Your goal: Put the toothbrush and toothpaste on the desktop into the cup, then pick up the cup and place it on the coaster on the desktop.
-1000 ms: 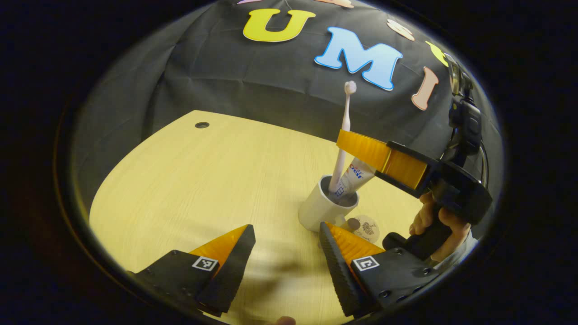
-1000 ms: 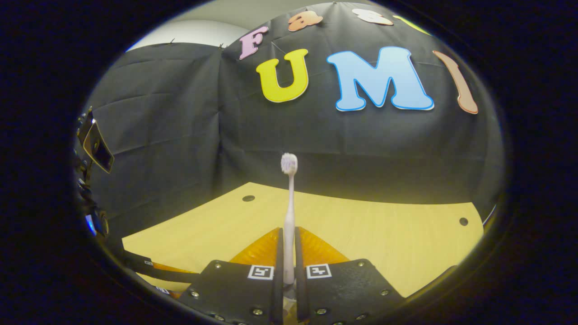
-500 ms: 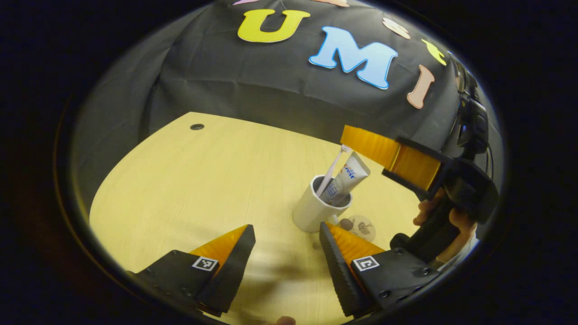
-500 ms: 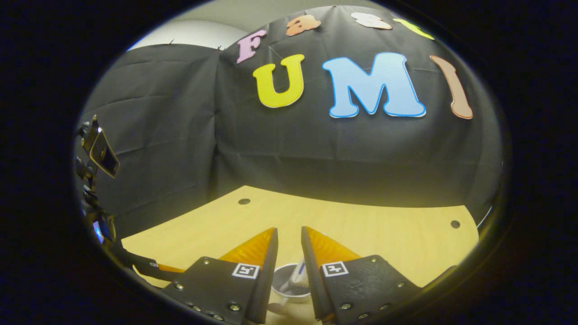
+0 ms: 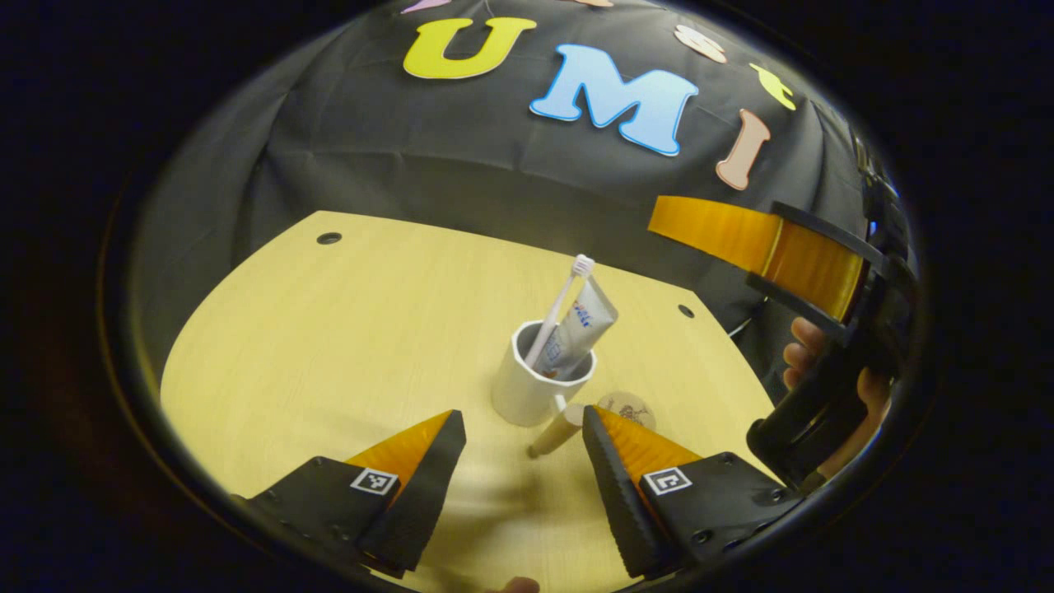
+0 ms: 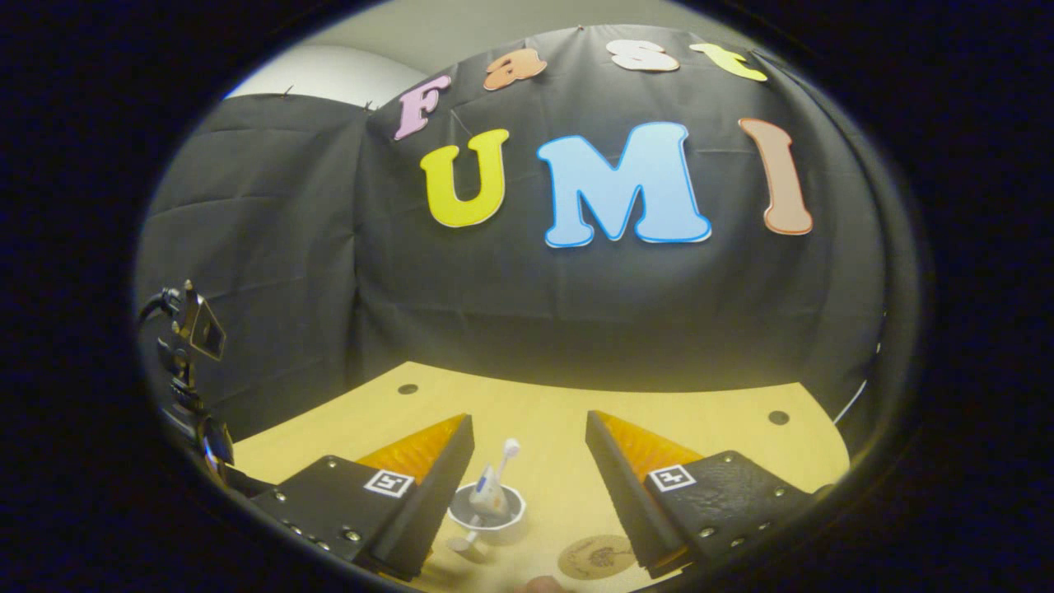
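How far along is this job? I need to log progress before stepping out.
Done: the toothbrush and toothpaste stand in the cup. In hand: nothing; the left claw and right claw are open and empty. Left: lift the cup, which sits on the desktop, onto the coaster beside it.

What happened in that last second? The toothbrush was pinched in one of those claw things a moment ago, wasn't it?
Yes. The right gripper let go of the toothbrush, which dropped into the cup beside the toothpaste. That gripper then opened wide and drew up and away. The left gripper stayed open and holds nothing. The cup stayed on the desktop next to the coaster, not on it.
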Available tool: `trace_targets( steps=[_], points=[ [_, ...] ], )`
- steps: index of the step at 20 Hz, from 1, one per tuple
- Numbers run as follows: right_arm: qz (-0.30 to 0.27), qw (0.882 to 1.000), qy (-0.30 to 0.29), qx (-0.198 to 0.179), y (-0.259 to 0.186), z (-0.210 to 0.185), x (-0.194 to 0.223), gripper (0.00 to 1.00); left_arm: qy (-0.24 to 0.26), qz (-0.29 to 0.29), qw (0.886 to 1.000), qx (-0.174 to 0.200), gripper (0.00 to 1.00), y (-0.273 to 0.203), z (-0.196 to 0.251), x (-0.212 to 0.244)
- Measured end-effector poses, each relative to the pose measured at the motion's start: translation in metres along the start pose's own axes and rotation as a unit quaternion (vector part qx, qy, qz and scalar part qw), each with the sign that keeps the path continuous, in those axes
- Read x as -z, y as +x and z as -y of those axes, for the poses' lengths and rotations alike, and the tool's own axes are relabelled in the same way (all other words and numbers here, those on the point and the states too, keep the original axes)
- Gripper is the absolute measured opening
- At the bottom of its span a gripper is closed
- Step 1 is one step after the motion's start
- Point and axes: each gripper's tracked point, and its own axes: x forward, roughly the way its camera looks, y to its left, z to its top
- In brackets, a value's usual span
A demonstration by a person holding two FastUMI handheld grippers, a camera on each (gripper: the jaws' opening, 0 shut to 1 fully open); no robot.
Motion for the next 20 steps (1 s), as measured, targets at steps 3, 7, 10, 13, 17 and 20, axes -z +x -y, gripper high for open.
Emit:
trace_targets(
  steps=[3, 7, 10, 13, 17, 20],
  points=[
    [-0.004, 1.0, 0.013, 0.018, -0.018, 0.018, -0.002, 0.88, 0.006, -0.007, 1.0, 0.006, 0.93, 0.008, 0.015, 0.001],
    [-0.011, 0.999, 0.029, 0.044, -0.038, 0.047, 0.001, 0.88, 0.002, -0.03, 1.0, 0.001, 0.93, 0.023, 0.025, 0.009],
    [-0.028, 0.997, 0.032, 0.057, -0.053, 0.069, 0.021, 0.88, -0.007, -0.059, 0.998, 0.002, 0.93, 0.036, 0.03, 0.014],
    [-0.042, 0.996, 0.039, 0.068, -0.066, 0.086, 0.031, 0.88, -0.013, -0.086, 0.996, -0.004, 0.93, 0.052, 0.03, 0.013],
    [-0.066, 0.994, 0.043, 0.082, -0.076, 0.106, 0.05, 0.88, -0.015, -0.13, 0.991, -0.021, 0.93, 0.076, 0.025, 0.015],
    [-0.087, 0.991, 0.056, 0.085, -0.079, 0.115, 0.062, 0.88, -0.011, -0.169, 0.985, -0.032, 0.92, 0.089, 0.021, 0.023]
  ],
)
